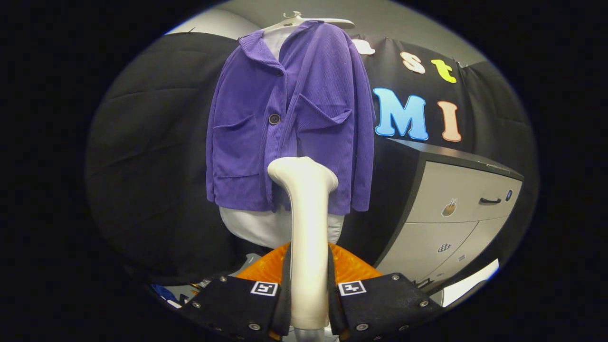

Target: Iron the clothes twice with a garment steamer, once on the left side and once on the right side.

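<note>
While the tool (308,289) clamps the steamer (306,213), the jacket (285,123) hangs beyond

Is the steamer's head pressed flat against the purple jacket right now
Cannot tell: the gripper is shut on the steamer, whose head overlaps the purple jacket hem, but contact is hidden.
</note>
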A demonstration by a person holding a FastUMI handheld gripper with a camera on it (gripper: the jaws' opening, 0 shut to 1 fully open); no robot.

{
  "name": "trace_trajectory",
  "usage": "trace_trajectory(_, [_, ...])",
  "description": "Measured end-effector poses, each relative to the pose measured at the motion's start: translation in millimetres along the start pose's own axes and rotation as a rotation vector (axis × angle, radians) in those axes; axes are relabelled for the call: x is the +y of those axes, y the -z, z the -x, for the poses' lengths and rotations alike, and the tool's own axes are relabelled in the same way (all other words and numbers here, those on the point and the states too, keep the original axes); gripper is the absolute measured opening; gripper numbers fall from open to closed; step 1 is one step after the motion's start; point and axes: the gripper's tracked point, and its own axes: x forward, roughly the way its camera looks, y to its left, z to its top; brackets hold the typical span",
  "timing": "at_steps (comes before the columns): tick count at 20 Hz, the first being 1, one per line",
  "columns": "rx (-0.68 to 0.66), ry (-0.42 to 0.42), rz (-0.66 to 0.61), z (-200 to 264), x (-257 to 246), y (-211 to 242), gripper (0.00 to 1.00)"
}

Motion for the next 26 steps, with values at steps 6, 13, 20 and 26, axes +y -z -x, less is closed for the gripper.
trace_trajectory(6, [-0.160,-0.022,-0.004,36,-1,-81,0.32])
trace_trajectory(13, [-0.398,-0.049,-0.005,64,15,-220,0.32])
trace_trajectory(20, [-0.558,-0.091,0.021,71,55,-317,0.32])
trace_trajectory(26, [-0.598,-0.132,0.062,41,107,-365,0.33])
